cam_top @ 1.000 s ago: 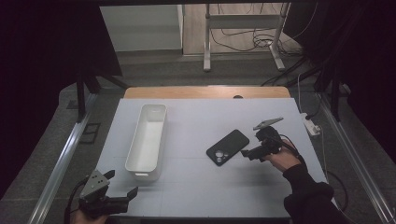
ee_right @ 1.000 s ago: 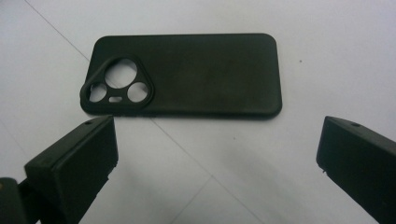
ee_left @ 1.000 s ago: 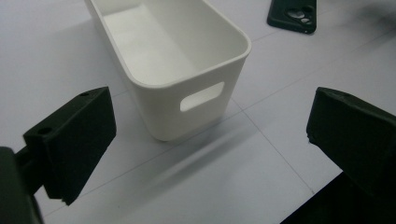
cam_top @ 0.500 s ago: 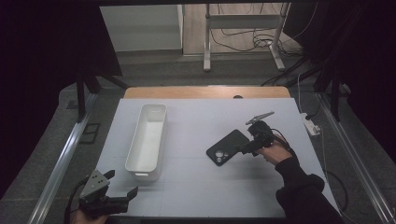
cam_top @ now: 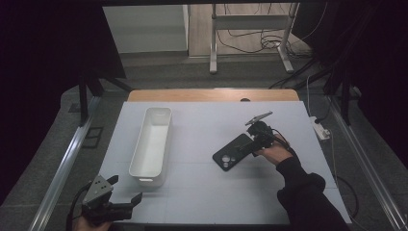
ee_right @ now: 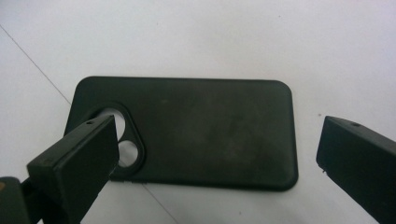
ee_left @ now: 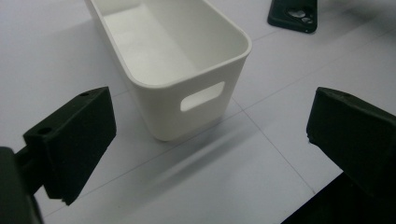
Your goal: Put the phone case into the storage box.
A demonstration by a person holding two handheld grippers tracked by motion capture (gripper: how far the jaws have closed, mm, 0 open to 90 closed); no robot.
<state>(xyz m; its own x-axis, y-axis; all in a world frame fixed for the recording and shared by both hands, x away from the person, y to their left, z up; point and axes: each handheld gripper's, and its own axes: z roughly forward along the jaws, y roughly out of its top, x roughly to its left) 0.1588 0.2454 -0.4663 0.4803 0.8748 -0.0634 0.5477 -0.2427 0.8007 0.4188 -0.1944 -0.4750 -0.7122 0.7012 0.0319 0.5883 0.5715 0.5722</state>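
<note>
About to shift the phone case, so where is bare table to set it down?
Bare table lies between the white bin and the phone case, and along the near edge. It is crowded only where the right gripper meets the case.

Lab — framed table (cam_top: 202, 192), floor cables (cam_top: 250, 45)

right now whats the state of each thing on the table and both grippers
phone case: lying flat on the table, camera cutout showing, not gripped
white bin: upright, empty
right gripper: open, jaws standing either side of the phone case, just above it
left gripper: open, holding nothing, at the table's near edge, facing the white bin's end
</note>
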